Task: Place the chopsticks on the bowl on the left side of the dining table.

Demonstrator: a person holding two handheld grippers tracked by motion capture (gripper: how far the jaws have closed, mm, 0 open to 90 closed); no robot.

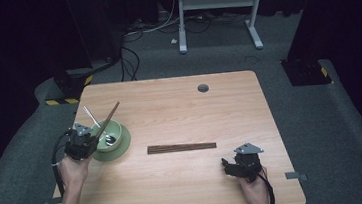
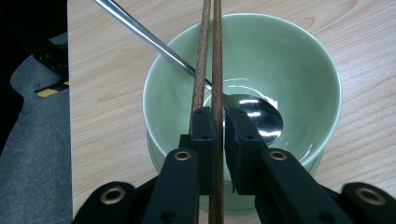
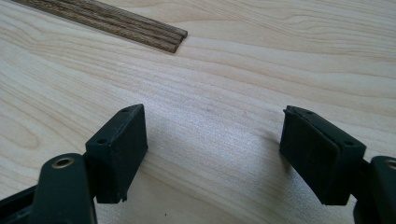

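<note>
now, by the parts of the scene:
left gripper (image 1: 91, 139): jaws clamped tight on a pair of chopsticks (image 2: 211, 56), held side by side; in the left gripper view the sticks run straight ahead between the pads and on past them.
held pair, long axis: along the gripper's own line, tips rising up and away over the green bowl (image 2: 299, 60).
bowl: directly beneath and ahead of the left jaws, standing on a green saucer (image 1: 121, 149); a metal spoon (image 2: 254, 116) lies in it, its handle leaning out over the rim beyond the sticks.
right gripper (image 1: 229, 166): jaws spread wide, nothing between them, low over the bare table (image 1: 179, 107).
second pair of chopsticks (image 1: 181, 147): flat on the table, ahead of the right jaws and off to their left; in the right gripper view the near end sits up-left (image 3: 159, 35).
key relation: the lying pair's length runs crosswise to the right gripper's reach, not toward it, and the right hand is much the nearer one.
judgement: the right gripper would likely need to move forward and left, and straddle the sticks across their width.
</note>
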